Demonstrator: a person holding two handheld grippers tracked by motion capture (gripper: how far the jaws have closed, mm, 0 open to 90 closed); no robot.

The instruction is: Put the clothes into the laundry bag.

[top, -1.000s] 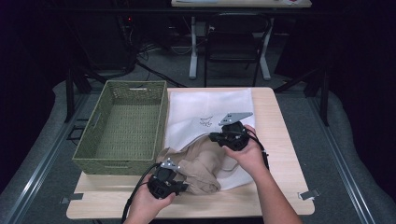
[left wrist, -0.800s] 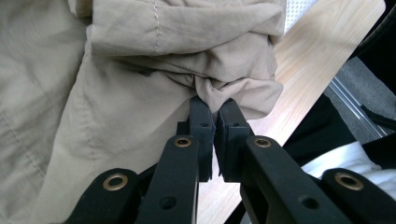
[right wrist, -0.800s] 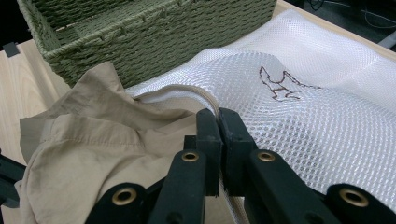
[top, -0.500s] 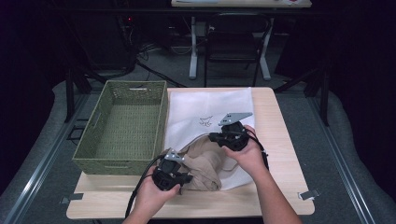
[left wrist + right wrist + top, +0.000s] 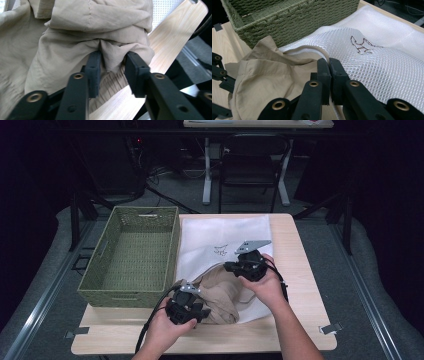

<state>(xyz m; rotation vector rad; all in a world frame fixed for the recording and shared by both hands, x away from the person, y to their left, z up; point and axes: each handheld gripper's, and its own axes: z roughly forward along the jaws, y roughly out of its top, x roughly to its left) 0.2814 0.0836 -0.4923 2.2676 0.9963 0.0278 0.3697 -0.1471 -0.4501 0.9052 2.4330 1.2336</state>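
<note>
Spreading across the middle of the high view is the wooden table (image 5: 295, 270), with a green woven basket (image 5: 132, 255) on its left half, standing empty. Beside the basket, toward the centre and right, lies a white mesh bag (image 5: 230, 232) marked with a small dark drawing. At the bag's near edge, in the lower middle of the frame, a beige cloth (image 5: 220, 295) sits bunched up, part of it apparently tucked into the bag's mouth and the rest heaped on the wood.

The right gripper (image 5: 329, 65) is pinched tight on the corded rim of the bag's opening, lifting that edge so the mouth stays open above the cloth. The left gripper (image 5: 113, 65), at the lower left of the cloth in the high view, has just been opening: its jaws stand apart with a puckered fold of cloth between them, and the pads no longer seem to press on it.

By the look of it the cloth is light, thin and quite limp. It should crease and slump where it is let go rather than hold a shape, and a thin single layer may slide out of a loose pinch. A thick gathered fold near the trailing heap looks the best place to take it, so a push carries more of it into the bag. The mesh is equally floppy; its stiffer corded rim is the sound hold.
</note>
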